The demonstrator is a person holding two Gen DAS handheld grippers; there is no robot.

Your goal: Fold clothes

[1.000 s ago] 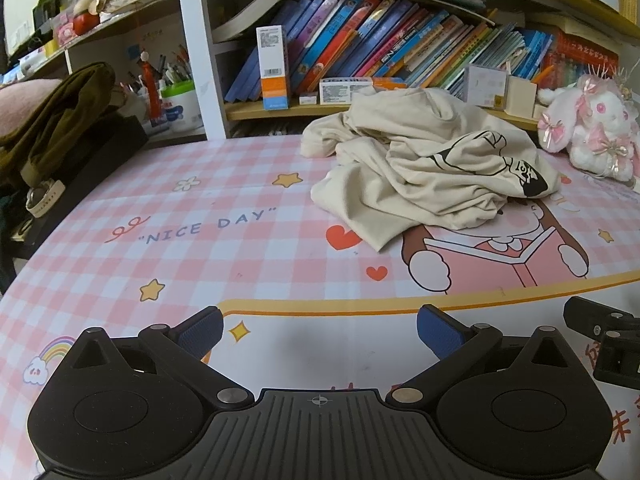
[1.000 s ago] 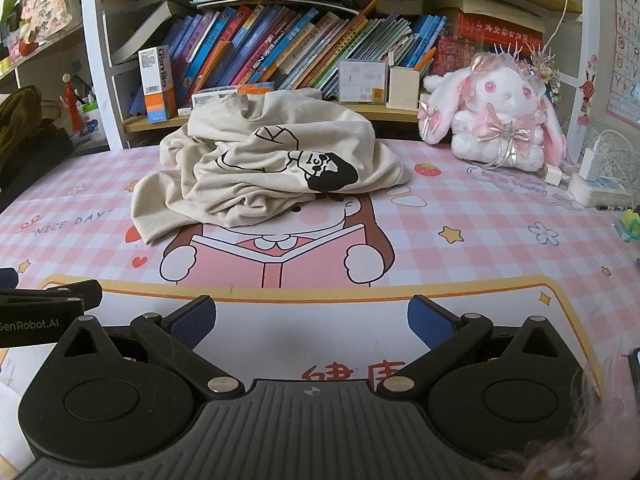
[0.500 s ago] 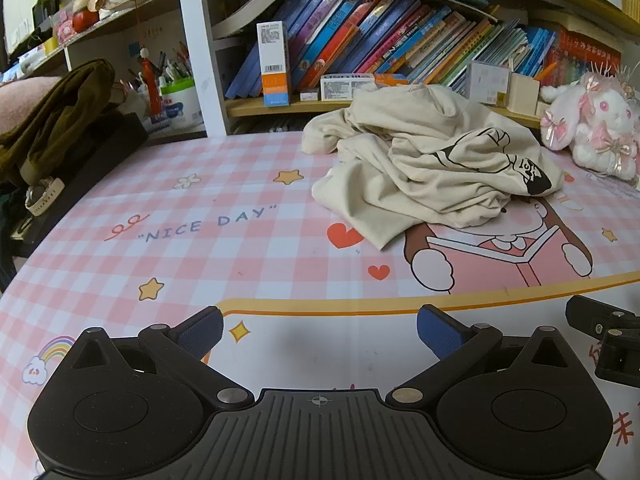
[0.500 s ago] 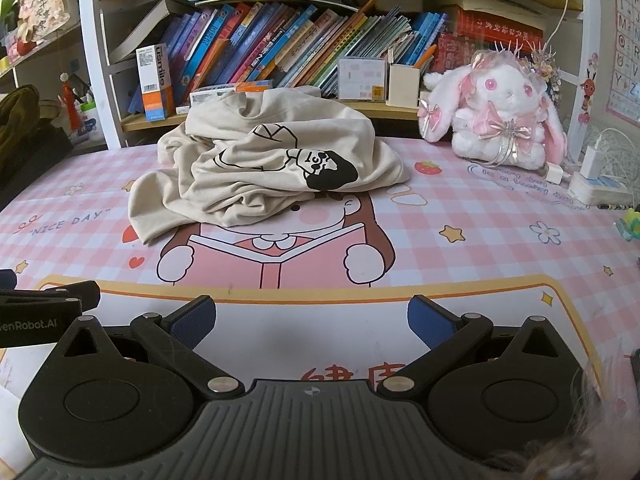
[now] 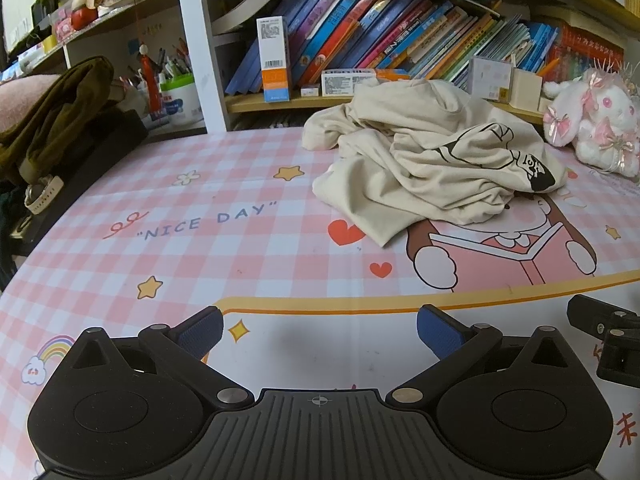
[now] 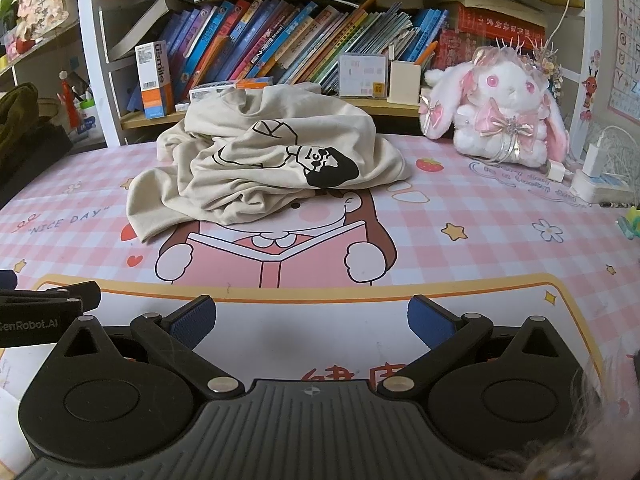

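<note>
At the near edge of the table, the left gripper (image 5: 318, 330) and the right gripper (image 6: 310, 318) sit low over the printed mat (image 5: 168, 248), each with its jaws spread wide and nothing between them. The left one's housing, seen at the side of the right wrist view, reads "GenRobot.AI". Red Chinese characters run along the mat's white panel between the right gripper's fingers, half hidden. Farther out, "NICE DAY" is printed on the pink check. Beyond that the cream T-shirt (image 6: 260, 168) lies in a crumpled heap on the mat, its black line drawing bunched on top, well apart from both grippers. Judging by that heap, folding has not begun: the shirt must first be picked up, spread flat, then folded. At the back, a box (image 6: 154, 80) on the bookshelf (image 6: 384, 106) reads "usmile".
</note>
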